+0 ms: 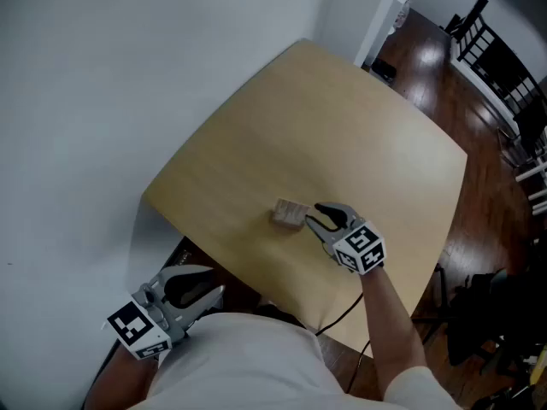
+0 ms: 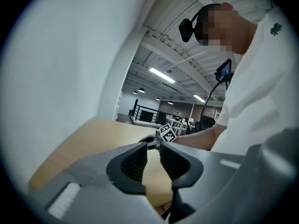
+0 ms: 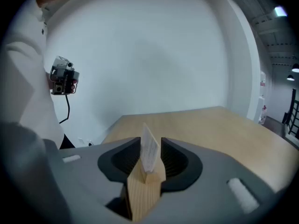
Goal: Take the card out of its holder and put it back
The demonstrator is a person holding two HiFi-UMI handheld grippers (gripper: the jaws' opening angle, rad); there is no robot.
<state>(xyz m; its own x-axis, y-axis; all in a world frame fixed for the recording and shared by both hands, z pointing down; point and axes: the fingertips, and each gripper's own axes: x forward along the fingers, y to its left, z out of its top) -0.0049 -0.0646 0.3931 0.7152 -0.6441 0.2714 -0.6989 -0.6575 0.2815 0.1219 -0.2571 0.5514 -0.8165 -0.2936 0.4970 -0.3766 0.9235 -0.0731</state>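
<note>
A small wooden holder (image 1: 289, 214) stands on the light wood table (image 1: 342, 126), near its front edge. In the right gripper view a white card (image 3: 149, 149) stands upright in the holder (image 3: 144, 195), turned slightly sideways. My right gripper (image 1: 313, 219) reaches the holder from the right. Its jaws stand on either side of the card, very close to its edges, with no firm pinch that I can see. My left gripper (image 1: 212, 282) hangs off the table's front left edge, beside the person's body. Its pads (image 2: 140, 160) are a narrow gap apart with nothing between them.
A white wall runs along the table's left side. Dark wood floor lies to the right, with black chairs (image 1: 491, 37) at the far right and dark gear (image 1: 487, 314) on the floor by the front right. A cable (image 1: 342, 319) trails from the right gripper over the table edge.
</note>
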